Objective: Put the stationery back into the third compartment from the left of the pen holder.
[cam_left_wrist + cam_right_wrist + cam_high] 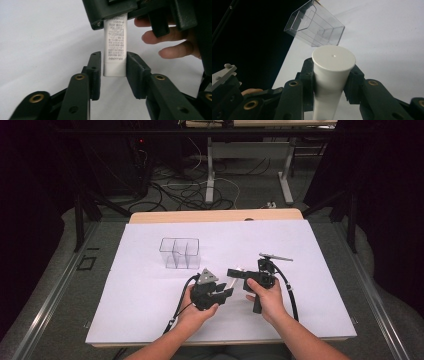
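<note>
Tube (115, 45), white plastic with small print, held in the air between both tongs above the bench (150, 295), near a clear box (179, 253). Right tongs (333, 75) pinching it just under the round cap. Left tongs (113, 65) spread around the flat crimped end, seemingly not pressing. Probably light, smooth, a little soft; better gripped near the stiffer cap.
</note>
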### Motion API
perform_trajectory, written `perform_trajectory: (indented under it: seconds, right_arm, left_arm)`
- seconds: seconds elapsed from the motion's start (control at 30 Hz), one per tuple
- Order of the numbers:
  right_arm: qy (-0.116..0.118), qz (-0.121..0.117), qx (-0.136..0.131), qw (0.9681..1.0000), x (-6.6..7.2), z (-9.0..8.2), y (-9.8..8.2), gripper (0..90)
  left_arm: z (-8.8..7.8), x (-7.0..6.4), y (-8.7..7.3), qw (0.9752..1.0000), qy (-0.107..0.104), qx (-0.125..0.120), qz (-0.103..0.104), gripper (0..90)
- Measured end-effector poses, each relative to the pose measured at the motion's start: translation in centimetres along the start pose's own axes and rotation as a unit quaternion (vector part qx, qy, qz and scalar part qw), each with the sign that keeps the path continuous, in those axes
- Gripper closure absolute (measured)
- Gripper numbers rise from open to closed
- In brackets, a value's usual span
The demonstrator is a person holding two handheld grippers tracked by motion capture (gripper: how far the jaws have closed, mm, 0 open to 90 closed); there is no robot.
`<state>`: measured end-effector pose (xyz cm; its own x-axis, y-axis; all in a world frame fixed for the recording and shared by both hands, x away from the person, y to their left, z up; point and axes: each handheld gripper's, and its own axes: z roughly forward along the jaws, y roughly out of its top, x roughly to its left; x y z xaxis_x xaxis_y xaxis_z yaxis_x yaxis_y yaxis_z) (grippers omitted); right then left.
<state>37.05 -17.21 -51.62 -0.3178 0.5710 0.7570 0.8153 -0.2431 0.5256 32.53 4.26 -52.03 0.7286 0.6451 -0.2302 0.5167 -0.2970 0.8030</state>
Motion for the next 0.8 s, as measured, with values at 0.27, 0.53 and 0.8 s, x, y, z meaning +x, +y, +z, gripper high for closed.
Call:
perform_trajectory:
  seconds: [0.27,0.53,0.8]
  right_arm:
    - [-0.008,-0.034,-0.005,0.9994,1.0,0.3,1.2,66.0]
    - [-0.032,-0.072,-0.013,0.9968,2.3,1.4,2.5,66.0]
    - [-0.048,-0.114,-0.021,0.9921,3.9,2.7,4.1,66.0]
  left_arm:
    - [-0.9,1.0,0.1,0.9997,0.019,-0.007,-0.014,54.5]
    - [-2.1,2.6,0.0,0.9991,0.035,-0.012,-0.022,47.2]
    - [-3.8,4.4,-0.3,0.9968,0.067,-0.025,-0.037,38.6]
